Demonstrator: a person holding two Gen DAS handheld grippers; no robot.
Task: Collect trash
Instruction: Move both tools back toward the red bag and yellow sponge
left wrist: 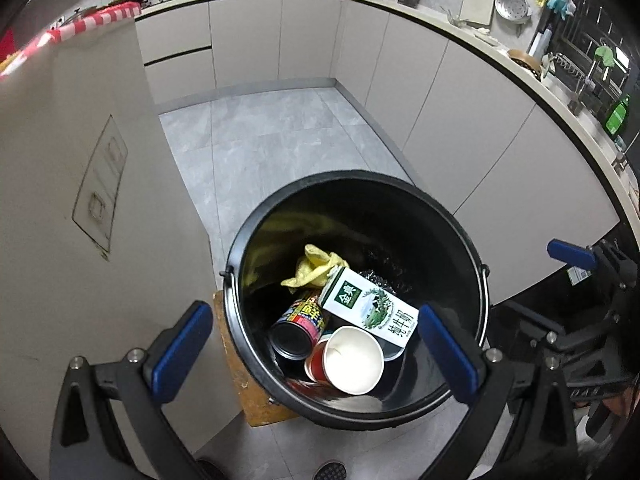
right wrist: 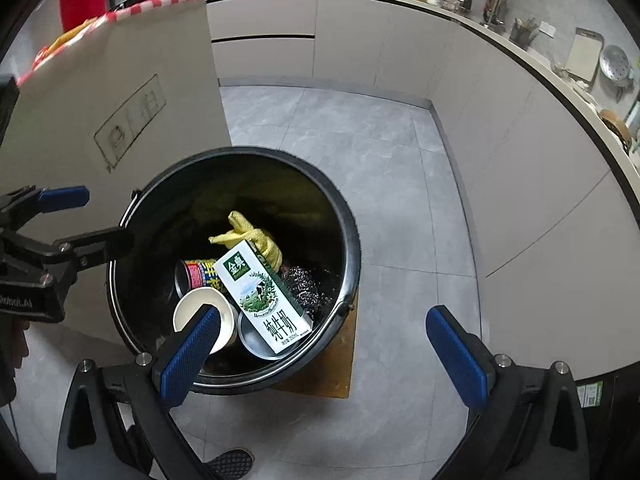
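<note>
Trash sits in the black bucket [left wrist: 356, 200]: milk carton [left wrist: 370, 308], paper cup [left wrist: 352, 360], can [left wrist: 298, 326], yellow cloth [left wrist: 314, 268]. Left gripper [left wrist: 316, 344] and right gripper [right wrist: 324, 352] are both wide open and empty. The job looks nearly done.

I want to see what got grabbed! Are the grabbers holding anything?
Nothing is held. The left gripper and right gripper are both open above the bucket, with the trash inside it.

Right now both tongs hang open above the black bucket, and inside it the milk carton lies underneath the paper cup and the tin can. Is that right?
Not quite. The milk carton lies on top, resting over the tin can and beside the paper cup, as the right wrist view shows. The rest holds: the left tongs and right tongs are open over the black bucket.
</note>
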